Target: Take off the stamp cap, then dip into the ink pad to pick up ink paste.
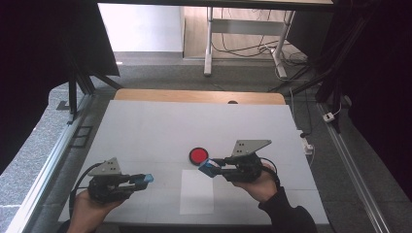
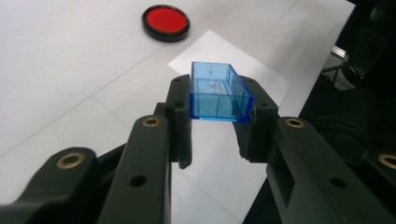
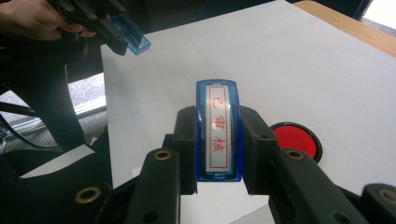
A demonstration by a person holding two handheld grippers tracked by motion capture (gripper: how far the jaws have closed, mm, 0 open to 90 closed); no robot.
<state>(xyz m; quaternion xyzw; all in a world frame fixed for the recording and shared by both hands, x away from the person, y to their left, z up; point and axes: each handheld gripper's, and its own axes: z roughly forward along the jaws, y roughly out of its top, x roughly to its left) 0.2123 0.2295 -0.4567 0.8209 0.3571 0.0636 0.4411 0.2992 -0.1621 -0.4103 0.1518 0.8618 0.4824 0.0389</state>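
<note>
Pinched in the right gripper [image 3: 218,140], the stamp [image 3: 218,128] points to 10 o'clock at the cap [image 3: 130,35] clamped by the left gripper [image 1: 145,178].

a white-covered table [image 1: 160,126] carries a round red pad in a black rim [image 1: 198,155] near its middle. just below the pad, toward the person, lies a plain white rectangular sheet of paper [image 1: 196,199]. right of the pad, almost beside it, the right gripper [image 1: 212,165] is clamped on a small blue plastic piece [image 1: 209,167], its tip over the sheet's upper edge. well left of the pad and lower, the left gripper [image 1: 145,179] grips a pale blue clear plastic cap [image 1: 147,178] above the table.
</note>
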